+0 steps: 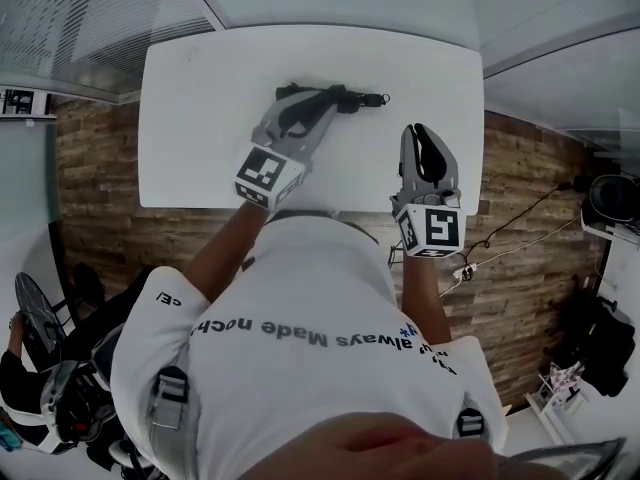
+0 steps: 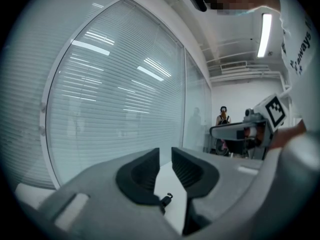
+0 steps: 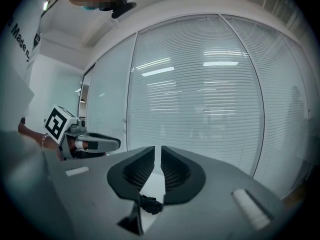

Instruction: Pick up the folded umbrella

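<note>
Fingers [image 2: 142,173] of the left gripper [image 1: 297,114] stand nearly together with nothing between them, over the 9 o'clock end of the folded umbrella [image 1: 346,96], which lies flat near the 12 o'clock edge of the white counter [image 1: 200,118]. At the umbrella's 4 o'clock, apart from it, the right gripper [image 1: 428,140] is likewise closed and empty. Neither holds it; it is not lifted, which fits a reach or a withdrawal.

White table [image 1: 200,118] on wood-plank floor [image 1: 100,188]; glass walls [image 3: 200,99] with blinds [image 2: 110,99]; ceiling strip light [image 2: 263,34]
</note>
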Action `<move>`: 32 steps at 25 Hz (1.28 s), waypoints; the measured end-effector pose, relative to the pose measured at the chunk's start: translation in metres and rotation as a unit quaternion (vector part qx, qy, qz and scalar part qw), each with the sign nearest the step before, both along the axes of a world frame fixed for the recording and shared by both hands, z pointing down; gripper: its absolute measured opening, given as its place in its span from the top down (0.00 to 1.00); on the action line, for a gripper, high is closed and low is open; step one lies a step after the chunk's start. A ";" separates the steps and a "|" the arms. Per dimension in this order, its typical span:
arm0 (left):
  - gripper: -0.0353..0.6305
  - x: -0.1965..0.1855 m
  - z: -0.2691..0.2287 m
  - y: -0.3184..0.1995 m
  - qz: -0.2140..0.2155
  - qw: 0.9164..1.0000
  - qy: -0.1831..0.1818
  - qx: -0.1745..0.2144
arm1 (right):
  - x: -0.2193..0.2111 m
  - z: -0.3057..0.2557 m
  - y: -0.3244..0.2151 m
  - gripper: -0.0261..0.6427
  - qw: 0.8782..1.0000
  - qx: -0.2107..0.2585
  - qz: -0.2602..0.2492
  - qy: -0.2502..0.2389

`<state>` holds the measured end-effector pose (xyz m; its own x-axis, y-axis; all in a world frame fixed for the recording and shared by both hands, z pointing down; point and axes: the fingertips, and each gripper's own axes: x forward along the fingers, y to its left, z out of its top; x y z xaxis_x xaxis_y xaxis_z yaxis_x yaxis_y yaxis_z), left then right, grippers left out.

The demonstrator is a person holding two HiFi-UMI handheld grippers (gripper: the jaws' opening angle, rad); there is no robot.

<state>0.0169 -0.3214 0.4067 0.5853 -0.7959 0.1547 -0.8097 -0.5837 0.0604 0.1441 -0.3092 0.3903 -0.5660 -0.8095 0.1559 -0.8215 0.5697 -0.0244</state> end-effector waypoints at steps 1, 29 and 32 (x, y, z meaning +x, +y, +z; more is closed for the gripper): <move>0.83 -0.001 0.003 -0.002 0.001 1.000 -0.002 -0.003 | -0.001 0.002 -0.001 0.90 1.000 -0.001 0.001 0.003; 0.55 -0.004 0.281 -0.065 0.192 0.884 -0.402 -0.139 | -0.023 0.037 -0.024 0.91 0.999 -0.018 -0.001 0.036; 0.54 -0.021 0.316 -0.068 0.207 0.854 -0.449 -0.161 | -0.027 0.038 -0.026 0.91 0.999 -0.021 -0.001 0.038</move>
